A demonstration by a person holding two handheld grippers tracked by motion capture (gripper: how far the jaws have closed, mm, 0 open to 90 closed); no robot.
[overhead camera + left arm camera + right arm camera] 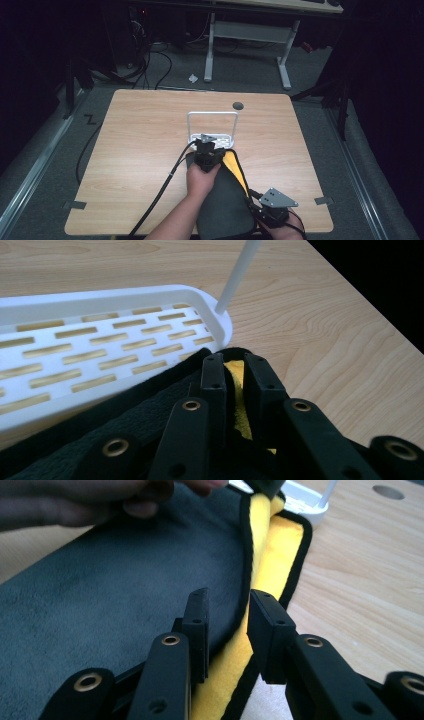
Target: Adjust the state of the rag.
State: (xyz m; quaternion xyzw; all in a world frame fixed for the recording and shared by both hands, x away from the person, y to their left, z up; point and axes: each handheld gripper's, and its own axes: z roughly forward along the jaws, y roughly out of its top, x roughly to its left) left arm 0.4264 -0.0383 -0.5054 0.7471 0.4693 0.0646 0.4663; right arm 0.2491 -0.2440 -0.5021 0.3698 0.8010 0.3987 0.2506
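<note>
The step in hand appeared to be folding a cloth (225,200) on the desk (140,150), with each claw working one end of the folded edge. The left claw (209,156) sat at the far end of the cloth, right beside the white slotted rack (212,131); in the left gripper view its jaws stood narrowly apart with the black-bound edge and a strip of yellow between them, and I could not tell whether the pads still pressed on it. The right claw (227,611) was at the near end, jaws spread, straddling the hem where the grey layer lay over the yellow one, not clamping. To do this step well, I judged that both claws should let go level and together, so the upper layer settles with its hem lined up on the lower one, and the far end should be kept from riding up onto the rack's rim. The cloth was grey on one face, bright yellow on the other, bound with black piping, with a soft plush nap; it lay folded lengthwise at the near middle of the desk, running from the rack toward the near edge, with a band of yellow showing along its right side.
</note>
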